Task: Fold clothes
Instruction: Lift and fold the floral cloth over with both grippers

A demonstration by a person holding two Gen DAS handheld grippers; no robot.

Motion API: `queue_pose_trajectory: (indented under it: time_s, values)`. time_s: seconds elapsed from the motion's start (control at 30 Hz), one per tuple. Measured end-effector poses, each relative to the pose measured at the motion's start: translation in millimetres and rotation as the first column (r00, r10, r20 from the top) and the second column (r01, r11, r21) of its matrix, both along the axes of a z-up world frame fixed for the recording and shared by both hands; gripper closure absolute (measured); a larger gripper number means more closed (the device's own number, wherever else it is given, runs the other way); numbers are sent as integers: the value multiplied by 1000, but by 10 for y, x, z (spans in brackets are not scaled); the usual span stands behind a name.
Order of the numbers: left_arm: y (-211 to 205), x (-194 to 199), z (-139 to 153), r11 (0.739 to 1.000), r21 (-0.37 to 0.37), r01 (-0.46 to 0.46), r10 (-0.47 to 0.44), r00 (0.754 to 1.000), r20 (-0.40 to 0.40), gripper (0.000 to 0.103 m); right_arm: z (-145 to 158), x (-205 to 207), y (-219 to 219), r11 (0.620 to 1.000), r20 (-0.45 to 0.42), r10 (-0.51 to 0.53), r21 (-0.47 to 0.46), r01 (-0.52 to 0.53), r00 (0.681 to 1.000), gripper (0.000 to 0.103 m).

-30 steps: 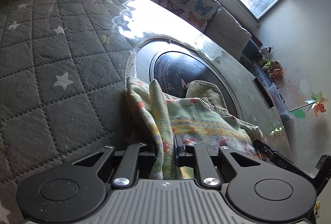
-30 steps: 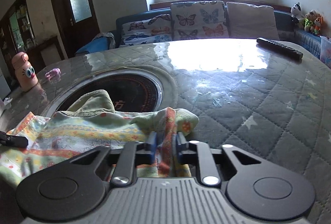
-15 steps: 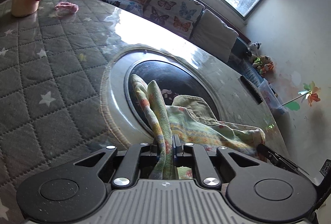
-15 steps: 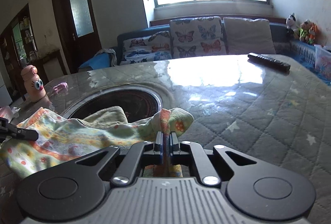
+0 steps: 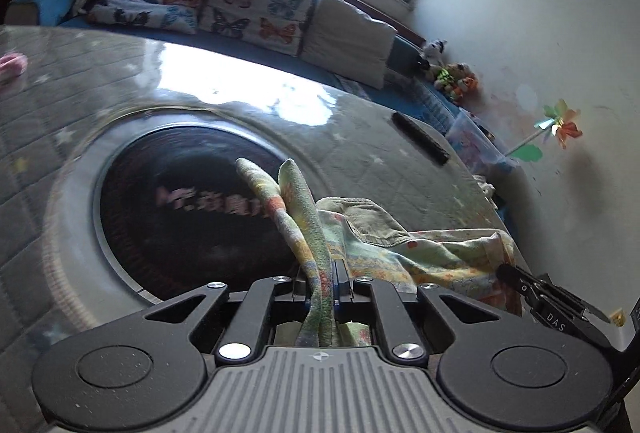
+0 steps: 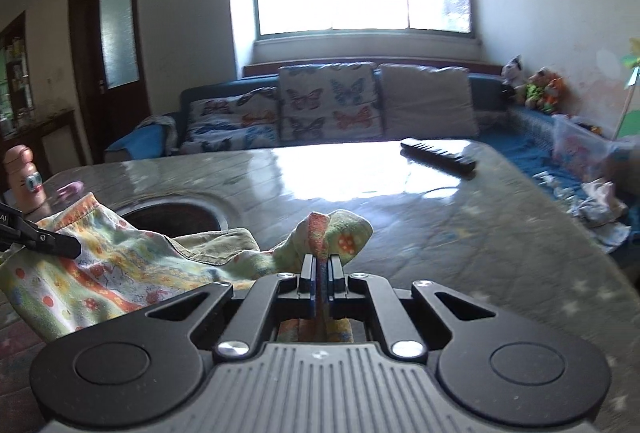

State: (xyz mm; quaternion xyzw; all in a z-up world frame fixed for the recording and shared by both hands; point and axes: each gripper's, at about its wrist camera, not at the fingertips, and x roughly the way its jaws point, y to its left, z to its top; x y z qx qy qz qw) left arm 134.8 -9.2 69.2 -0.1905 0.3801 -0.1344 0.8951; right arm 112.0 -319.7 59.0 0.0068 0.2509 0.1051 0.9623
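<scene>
A small floral garment [image 5: 420, 253] in pale green, yellow and orange, with an olive lining, hangs stretched between both grippers above the table. My left gripper [image 5: 322, 275] is shut on one bunched corner of it, which sticks up past the pads. My right gripper [image 6: 320, 271] is shut on the opposite corner [image 6: 332, 233]. In the left wrist view the right gripper's finger [image 5: 532, 287] shows at the right, on the garment's far edge. In the right wrist view the left gripper's finger [image 6: 44, 239] shows at the left, with the garment [image 6: 104, 273] sagging between.
The round table [image 6: 460, 233] has a grey quilted star cover under glass and a dark round inset [image 5: 192, 201] at its middle. A black remote [image 6: 438, 153] lies near the far edge. A pink bottle [image 6: 26, 179] and a pink hair tie [image 6: 70, 189] sit at the left. A sofa [image 6: 332, 109] stands behind.
Both grippers have risen and carried the garment up off the table and toward the sofa. The right jaws closed fully on their corner. The cloth now hangs stretched between them.
</scene>
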Motion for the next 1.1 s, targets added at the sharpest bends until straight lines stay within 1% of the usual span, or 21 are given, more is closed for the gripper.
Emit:
queue_pose_trajectory:
  time_s: [0.23, 0.4, 0.63, 0.7, 0.77, 0.8, 0.87, 0.9, 0.93, 1.0, 1.07, 1.1]
  values:
    - [-554, 429, 174, 996, 15, 82, -83, 996, 26, 93, 167, 103, -488, 994, 41, -109, -17, 109, 993, 98]
    - [-912, 677, 202, 990, 24, 137, -137, 990, 27, 93, 209, 165, -777, 985, 50, -169, -19, 170, 984, 98]
    - [-1317, 912, 133, 977, 55, 207, -208, 978, 11, 93, 118, 248, -1141, 969, 35, -246, -20, 247, 969, 98]
    - [-1406, 941, 82, 973, 70, 222, -222, 975, -4, 93, 70, 245, -1209, 964, 27, -264, -20, 264, 964, 98]
    - [-1477, 961, 8, 968, 94, 234, -233, 972, -25, 92, -30, 254, -1288, 958, 0, -286, -24, 286, 958, 98]
    - [-1518, 973, -30, 965, 108, 239, -236, 971, -37, 89, -84, 264, -1323, 955, -15, -297, -29, 297, 955, 98]
    - [-1556, 969, -106, 962, 135, 238, -232, 971, -59, 88, -194, 272, -1400, 948, -48, -317, -27, 317, 947, 98]
    - [-1559, 959, -138, 960, 156, 233, -225, 972, -68, 83, -245, 273, -1439, 945, -64, -327, -23, 326, 943, 98]
    - [-1551, 955, -157, 958, 177, 226, -217, 974, -69, 76, -285, 274, -1470, 942, -76, -335, -21, 334, 939, 97]
    - [-1503, 951, -173, 957, 203, 206, -197, 978, -66, 68, -304, 250, -1507, 937, -82, -348, -19, 348, 934, 93]
    - [-1473, 961, -150, 960, 200, 196, -188, 980, -57, 66, -313, 225, -1539, 933, -87, -360, -14, 360, 929, 93]
    - [-1458, 967, -138, 961, 198, 191, -184, 982, -52, 66, -308, 246, -1533, 936, -90, -351, -6, 352, 932, 93]
